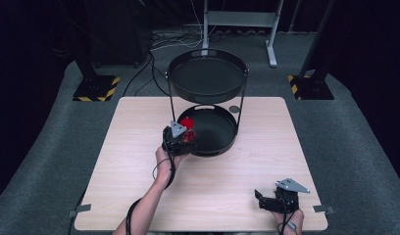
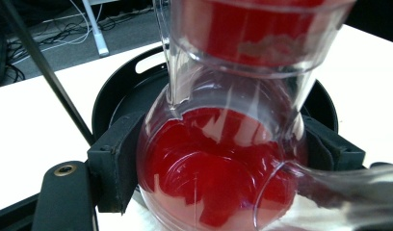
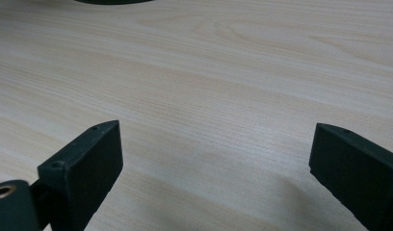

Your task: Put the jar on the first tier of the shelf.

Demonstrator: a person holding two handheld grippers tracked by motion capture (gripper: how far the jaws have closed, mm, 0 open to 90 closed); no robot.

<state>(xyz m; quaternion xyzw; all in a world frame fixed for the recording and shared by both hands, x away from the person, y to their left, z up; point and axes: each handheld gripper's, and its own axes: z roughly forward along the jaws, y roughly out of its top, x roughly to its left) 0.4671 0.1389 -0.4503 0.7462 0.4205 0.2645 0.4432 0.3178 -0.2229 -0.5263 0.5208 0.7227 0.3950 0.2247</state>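
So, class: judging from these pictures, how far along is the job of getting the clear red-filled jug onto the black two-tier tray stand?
Done: the left tool has the clear jug clamped between its jaws, at the lower tray's near-left rim. In hand: bringing the jug in over that tray. Left: setting it down and letting go. The upper tray looks bare. The right tool rests open on the wooden table.

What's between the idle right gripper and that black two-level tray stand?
Nothing: the high view shows bare wooden table between the right gripper and the stand.

I see flask point(image 2: 223, 159) top cut off, near side blurred | lower tray point(image 2: 117, 91) mostly hidden behind flask
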